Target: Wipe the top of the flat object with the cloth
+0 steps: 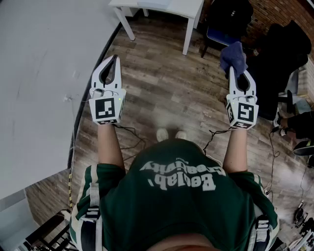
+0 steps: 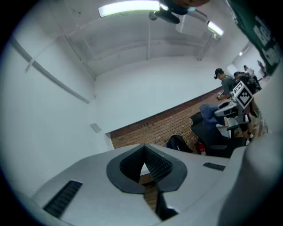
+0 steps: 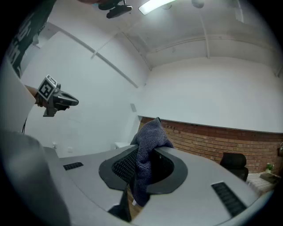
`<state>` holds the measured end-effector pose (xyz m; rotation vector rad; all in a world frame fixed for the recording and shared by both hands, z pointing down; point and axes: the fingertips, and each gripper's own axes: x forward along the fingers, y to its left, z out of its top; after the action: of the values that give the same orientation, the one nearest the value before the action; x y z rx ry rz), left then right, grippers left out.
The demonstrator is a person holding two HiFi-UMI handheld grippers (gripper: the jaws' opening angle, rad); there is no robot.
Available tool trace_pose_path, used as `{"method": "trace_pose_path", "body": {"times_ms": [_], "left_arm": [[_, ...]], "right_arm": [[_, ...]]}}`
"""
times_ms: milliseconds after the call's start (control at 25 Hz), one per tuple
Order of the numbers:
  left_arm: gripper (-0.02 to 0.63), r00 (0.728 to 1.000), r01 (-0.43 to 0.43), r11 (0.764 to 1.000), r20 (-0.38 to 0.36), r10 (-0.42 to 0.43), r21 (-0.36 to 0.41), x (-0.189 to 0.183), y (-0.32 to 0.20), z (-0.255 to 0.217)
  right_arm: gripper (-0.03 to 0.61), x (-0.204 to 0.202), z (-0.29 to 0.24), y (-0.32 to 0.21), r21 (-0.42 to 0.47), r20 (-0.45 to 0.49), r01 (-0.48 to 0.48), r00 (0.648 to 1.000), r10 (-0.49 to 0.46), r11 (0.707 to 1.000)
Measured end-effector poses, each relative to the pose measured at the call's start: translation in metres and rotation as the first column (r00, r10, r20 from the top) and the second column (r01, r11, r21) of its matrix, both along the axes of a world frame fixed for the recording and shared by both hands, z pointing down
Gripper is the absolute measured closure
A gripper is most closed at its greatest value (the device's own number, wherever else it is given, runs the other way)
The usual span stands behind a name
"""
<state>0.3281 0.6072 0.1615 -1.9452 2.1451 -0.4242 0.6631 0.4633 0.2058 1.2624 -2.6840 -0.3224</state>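
Closest in, the person's dark green printed T-shirt (image 1: 176, 196) fills the bottom of the head view, both bare forearms reaching out toward the white square-legged desk (image 1: 184, 10) at the far end. Left of the desk's line and well short of it, the left tongs (image 1: 116, 59) are raised over the floor, clenched on nothing; their own view shows the ribbed black pads (image 2: 155, 162) meeting at the tip with only brick wall showing past them. Over on the right, level with them and just as far short of the desk, the right tongs (image 1: 231, 69) are clamped on the dark blue-grey knitted cloth (image 1: 232, 56). There it is up close: the cloth (image 3: 148, 141) is pinched between the pads, a bunch standing up above the tips and a tail drooping below. So the cloth is up in the air, touching nothing but the tongs, well apart from the desk. Beneath both tools lies the brown wood-plank floor (image 1: 167, 83), with pale shoes (image 1: 169, 134) on it near the person. Beyond, just right of the desk, a black office chair (image 1: 229, 19) stands against red brick.
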Motion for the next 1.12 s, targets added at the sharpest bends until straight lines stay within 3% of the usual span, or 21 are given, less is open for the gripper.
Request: {"method": "trace_pose_path", "body": {"times_ms": [640,1120], "left_arm": [[0.62,1.0,-0.004,1.0,0.002,0.004,0.009,-0.013,0.0,-0.001],[0.62,1.0,-0.027,1.0,0.005,0.027,0.014,-0.055,-0.005,0.006]], "right_arm": [[0.531,-0.01,-0.002,0.0,0.02,0.009,-0.01,1.0,0.01,1.0],[0.531,-0.049,0.003,0.001,0.024,0.003,-0.023,1.0,0.023,0.999]]}}
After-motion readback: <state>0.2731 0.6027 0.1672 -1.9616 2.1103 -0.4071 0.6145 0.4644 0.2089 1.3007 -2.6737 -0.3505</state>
